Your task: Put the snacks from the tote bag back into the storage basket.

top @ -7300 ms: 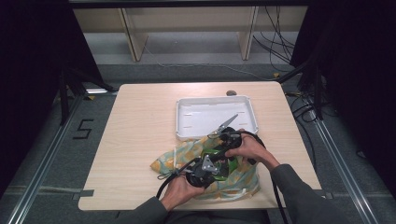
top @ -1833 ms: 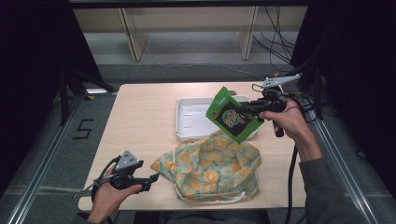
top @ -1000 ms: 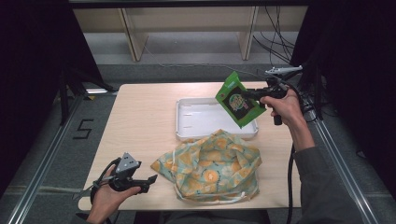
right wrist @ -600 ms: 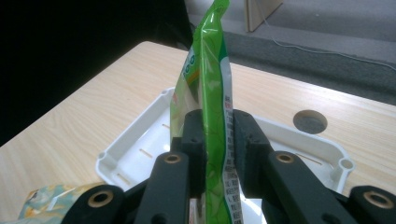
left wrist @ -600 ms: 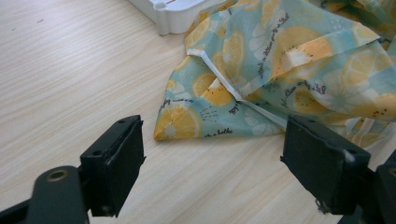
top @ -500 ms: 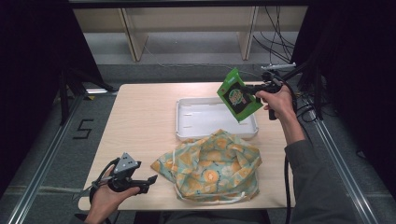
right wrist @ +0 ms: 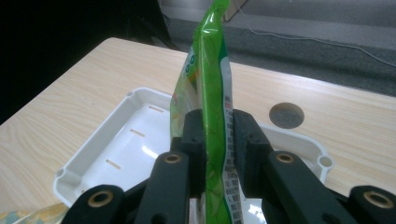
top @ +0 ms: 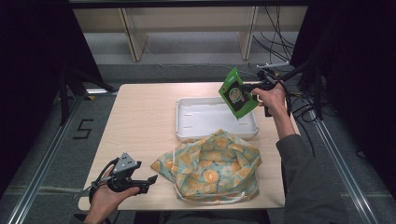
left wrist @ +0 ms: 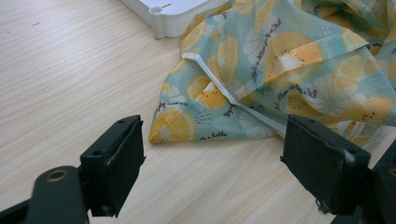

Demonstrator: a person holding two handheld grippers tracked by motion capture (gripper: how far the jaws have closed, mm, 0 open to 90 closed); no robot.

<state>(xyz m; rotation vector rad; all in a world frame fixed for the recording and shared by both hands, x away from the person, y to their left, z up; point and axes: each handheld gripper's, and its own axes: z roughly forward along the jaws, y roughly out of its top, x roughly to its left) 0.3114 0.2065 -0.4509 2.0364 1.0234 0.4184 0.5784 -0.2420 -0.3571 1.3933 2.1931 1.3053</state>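
A green snack pouch (top: 237,94) hangs in the air over the right end of the white tray (top: 187,133). My right gripper (top: 252,88) is shut on it; in the right gripper view the pouch (right wrist: 210,93) stands edge-on, pinched between the two black jaws, with the tray (right wrist: 93,154) below. A cloth bag with a lemon print (top: 212,163) lies crumpled on the table in front of the tray. My left gripper (top: 148,181) rests at the table's front left, open. In the left gripper view the bag's corner (left wrist: 261,79) lies just beyond the empty, wide-apart jaws.
The wooden table (top: 140,112) has bare room on its left half. A round cable hole (right wrist: 286,115) sits beyond the tray. Cables (top: 299,100) hang off the table's right edge. Shelf legs (top: 133,37) stand behind the table.
The right hand has carried the pouch a little toward the far right of the tray and slightly lower. The left gripper has stayed put.
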